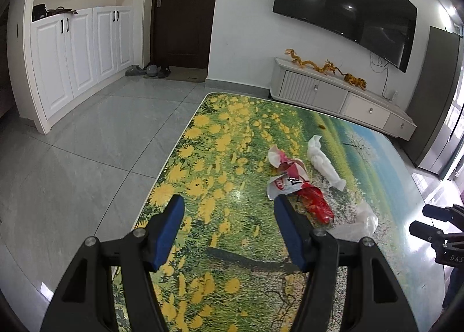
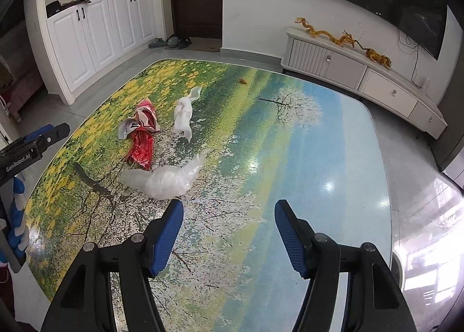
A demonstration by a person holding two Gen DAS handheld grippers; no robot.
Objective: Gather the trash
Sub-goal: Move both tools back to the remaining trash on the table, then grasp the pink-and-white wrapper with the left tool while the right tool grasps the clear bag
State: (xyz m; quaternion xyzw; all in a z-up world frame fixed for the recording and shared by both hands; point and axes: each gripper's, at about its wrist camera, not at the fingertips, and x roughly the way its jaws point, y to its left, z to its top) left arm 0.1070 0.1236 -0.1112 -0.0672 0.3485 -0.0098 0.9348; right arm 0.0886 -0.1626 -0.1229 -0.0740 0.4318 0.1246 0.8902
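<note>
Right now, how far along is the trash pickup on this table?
Nothing looks collected yet. Both the left gripper and the right gripper hang open and empty over the table. Left to pick up: the red wrapper, the white tissue, the clear plastic bag and a small orange scrap. No bin is in view.

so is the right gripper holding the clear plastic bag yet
No, the right gripper is open and empty, with the clear plastic bag lying on the table.

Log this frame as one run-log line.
phase: approach | left gripper: open, empty | right gripper: open, empty | trash on table: red wrapper, clear bag, white tissue
</note>
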